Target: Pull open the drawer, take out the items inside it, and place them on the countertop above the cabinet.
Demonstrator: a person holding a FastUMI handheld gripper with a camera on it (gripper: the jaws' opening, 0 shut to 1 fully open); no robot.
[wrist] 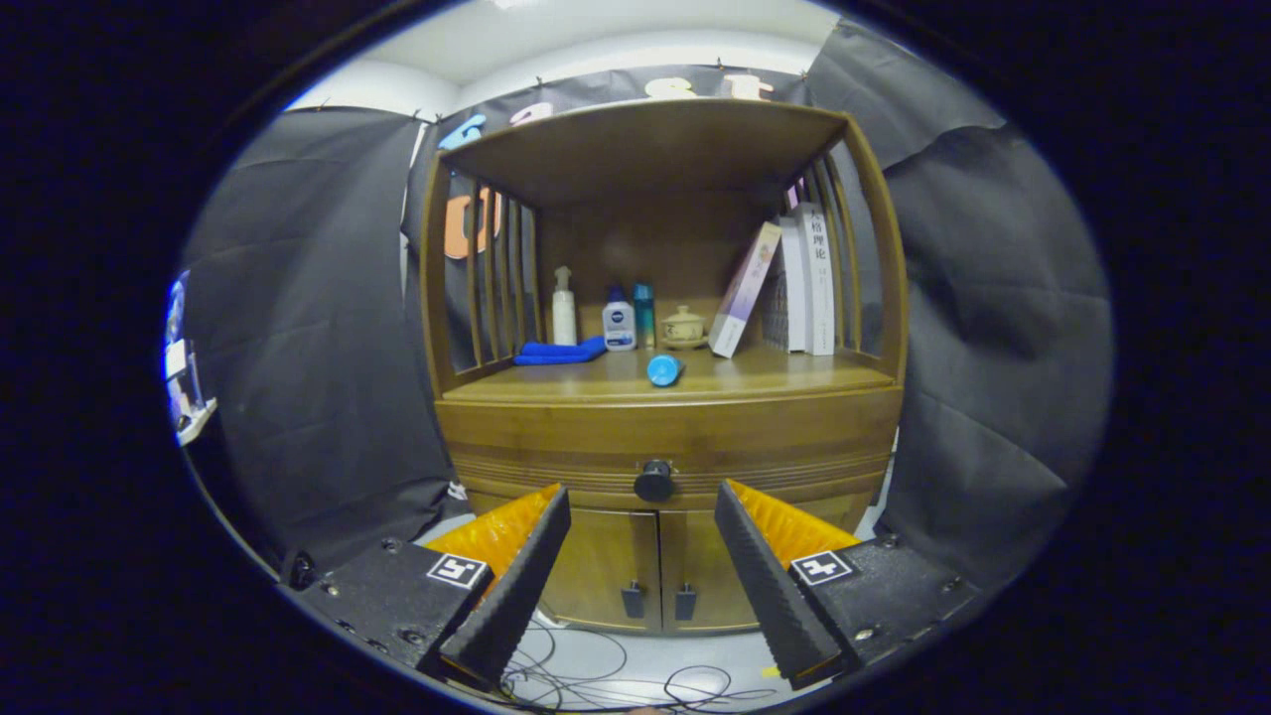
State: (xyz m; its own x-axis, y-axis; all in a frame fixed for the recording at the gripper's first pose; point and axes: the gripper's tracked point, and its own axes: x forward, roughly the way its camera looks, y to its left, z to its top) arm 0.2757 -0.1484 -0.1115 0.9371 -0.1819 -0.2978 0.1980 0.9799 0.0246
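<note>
Cabinet (665,417), wooden. Drawer (665,459) closed; round dark knob (653,481) beyond the tool (642,506), whose fingers stand apart, touching nothing. Bench (775,375) carries: blue cloth (559,352), pump bottle (563,308), two small bottles (619,320), lidded cup (683,326), leaning books (794,288), blue cylinder (664,369) lying near the front edge. Bench's front right bare. Cables (596,675) on floor below.
</note>
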